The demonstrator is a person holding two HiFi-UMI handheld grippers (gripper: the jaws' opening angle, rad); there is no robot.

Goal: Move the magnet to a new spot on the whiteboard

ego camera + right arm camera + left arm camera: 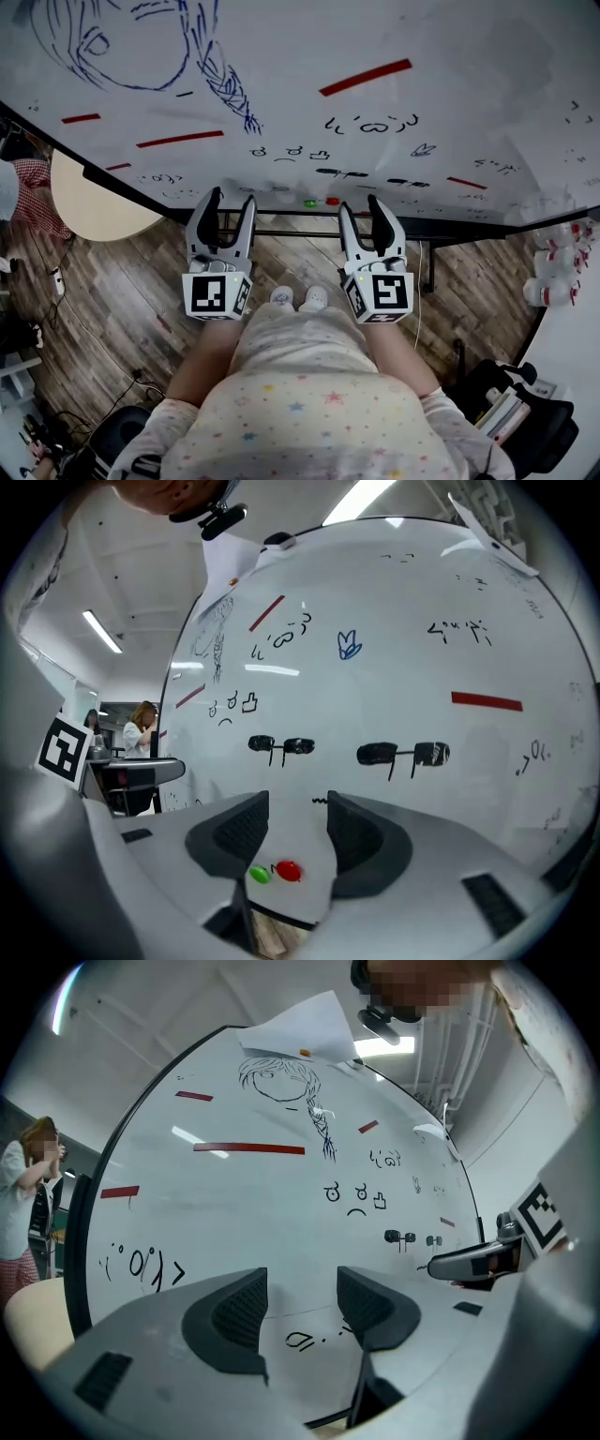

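Just beyond the open right gripper [298,808], the red magnet [288,871] lies untouched.

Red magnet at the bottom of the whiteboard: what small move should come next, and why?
Probably ease the right tongs forward and slightly down onto the red magnet. Their jaws stand apart and empty, and in the right gripper view the magnet sits low on the whiteboard beside a green magnet, just below the gap between them, not yet reached.

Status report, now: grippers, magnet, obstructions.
Left gripper open, empty. Right gripper open, empty. Green magnet and red magnet on whiteboard lower edge, untouched. Nothing blocking them.
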